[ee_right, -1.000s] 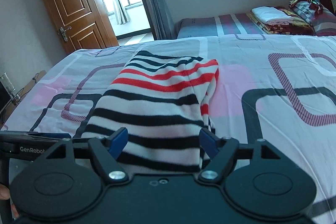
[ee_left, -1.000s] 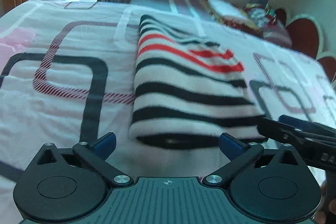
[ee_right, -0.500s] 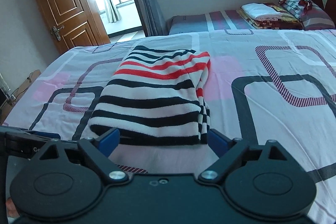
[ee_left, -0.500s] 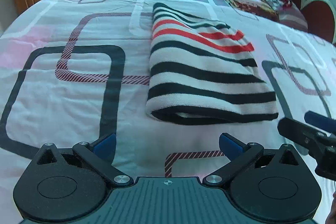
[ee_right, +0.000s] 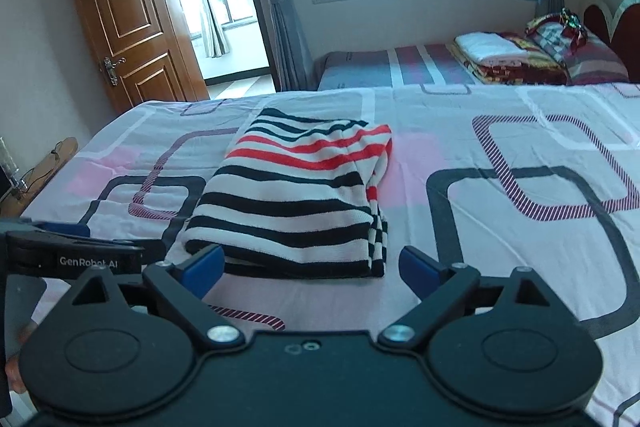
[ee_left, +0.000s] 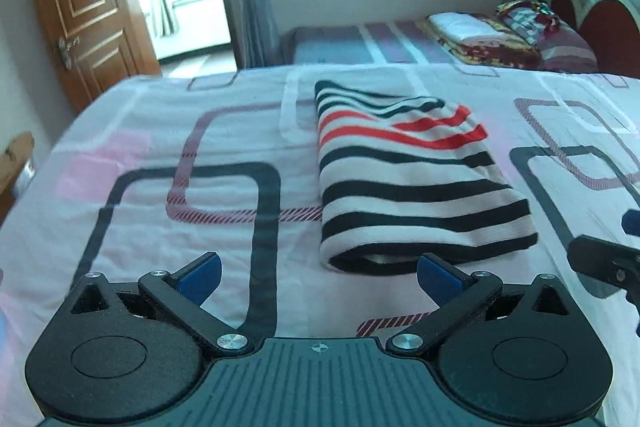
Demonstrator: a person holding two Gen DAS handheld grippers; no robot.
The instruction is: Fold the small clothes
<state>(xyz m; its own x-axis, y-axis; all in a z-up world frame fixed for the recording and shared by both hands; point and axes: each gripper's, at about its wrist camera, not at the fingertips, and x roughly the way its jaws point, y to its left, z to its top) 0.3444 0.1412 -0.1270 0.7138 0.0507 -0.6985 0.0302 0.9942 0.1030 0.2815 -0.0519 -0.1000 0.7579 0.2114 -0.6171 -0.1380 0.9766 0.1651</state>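
Observation:
A folded striped garment [ee_left: 412,187], white with black and red bands, lies flat on the patterned bedsheet [ee_left: 160,227]. My left gripper [ee_left: 318,269] hovers just short of its near fold, open, with only sheet between the blue pads. In the right wrist view the same garment [ee_right: 292,195] sits beyond my right gripper [ee_right: 310,261], whose jaws are opening; the pads stand clear of the cloth's near edge and press on nothing. Each gripper shows at the edge of the other's view: the right one [ee_left: 608,263] and the left one [ee_right: 72,251].
The bedsheet [ee_right: 500,227] stretches wide to the right of the garment. Beyond it stands a second bed with stacked folded bedding [ee_right: 500,61] under a window. A brown door [ee_right: 128,23] stands open at the far left, and a red headboard [ee_left: 600,27] at the far right.
Both grippers have drawn back and up from the garment, whose near fold now lies clear in front of the pads. The right gripper's jaws have spread wider.

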